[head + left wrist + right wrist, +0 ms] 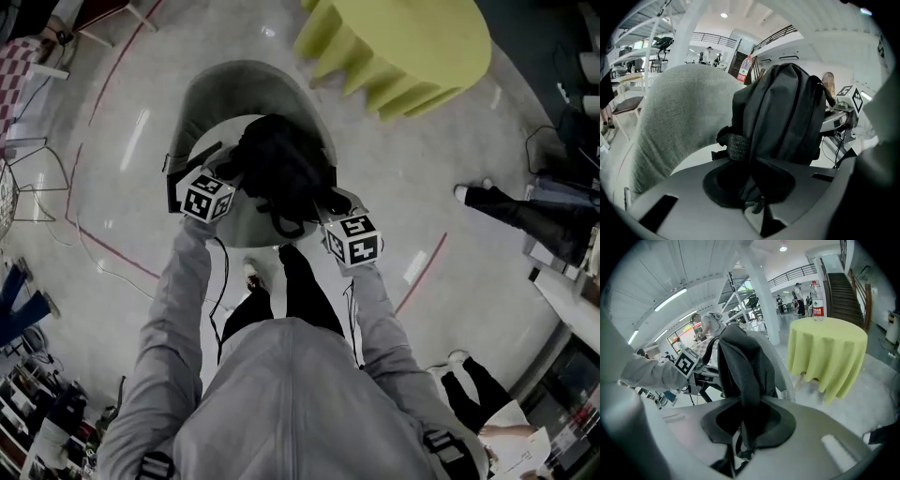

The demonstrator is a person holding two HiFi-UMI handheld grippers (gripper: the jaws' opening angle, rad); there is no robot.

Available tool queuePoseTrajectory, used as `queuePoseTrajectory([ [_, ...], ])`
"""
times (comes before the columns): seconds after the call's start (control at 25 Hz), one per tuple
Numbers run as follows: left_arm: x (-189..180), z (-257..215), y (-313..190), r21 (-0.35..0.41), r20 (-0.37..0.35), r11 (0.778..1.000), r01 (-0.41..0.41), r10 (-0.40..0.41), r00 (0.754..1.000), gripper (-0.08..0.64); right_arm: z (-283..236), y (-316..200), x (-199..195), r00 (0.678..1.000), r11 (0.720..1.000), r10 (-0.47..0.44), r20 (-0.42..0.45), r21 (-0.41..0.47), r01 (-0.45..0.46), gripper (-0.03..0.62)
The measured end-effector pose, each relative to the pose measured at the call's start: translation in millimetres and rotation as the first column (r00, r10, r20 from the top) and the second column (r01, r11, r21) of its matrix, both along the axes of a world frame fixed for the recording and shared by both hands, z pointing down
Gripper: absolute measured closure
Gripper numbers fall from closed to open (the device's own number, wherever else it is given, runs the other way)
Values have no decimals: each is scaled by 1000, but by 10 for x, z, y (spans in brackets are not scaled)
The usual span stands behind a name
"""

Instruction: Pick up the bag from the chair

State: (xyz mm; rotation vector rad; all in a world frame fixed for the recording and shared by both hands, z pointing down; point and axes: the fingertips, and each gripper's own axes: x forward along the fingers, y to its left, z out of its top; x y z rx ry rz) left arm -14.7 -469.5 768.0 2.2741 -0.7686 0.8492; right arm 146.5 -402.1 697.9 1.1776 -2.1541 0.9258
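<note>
A black backpack (pixel 281 169) stands upright over the seat of a grey shell chair (pixel 211 98). My left gripper (pixel 234 180) holds the bag's left side and my right gripper (pixel 323 208) its right side. In the left gripper view the jaws of the left gripper (pixel 752 187) are shut on a fold of the backpack (pixel 787 112), with the chair back (pixel 679 112) behind it. In the right gripper view the right gripper (pixel 743 432) is shut on a black strap of the backpack (pixel 740 362). I cannot tell whether the bag still rests on the seat.
A round table with a yellow-green cloth (pixel 403 47) stands just beyond the chair, a bottle (pixel 815 301) on it. Another person's legs (pixel 506 206) are at the right, and someone sits at the lower right (pixel 487 394). Cables and a red floor line (pixel 103 248) run at the left.
</note>
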Motion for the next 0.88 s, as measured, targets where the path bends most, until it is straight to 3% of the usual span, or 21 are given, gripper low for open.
queuePoseTrajectory([
  [0.48,-319,-1064,775,144,-53,989,23,-15,998,520,-1098,514,-208,999,977,41,-30,209,-34,531],
  [0.68,-426,-1615,1061,229,-109,970,81,-57,992,522,-1649,736,-291,998,949,43,-51,314,-25,531],
  [0.88,-516,-2192,1321,332,-161,936,120,-70,985,522,-2213,985,-366,997,900,48,-62,436,-16,531],
])
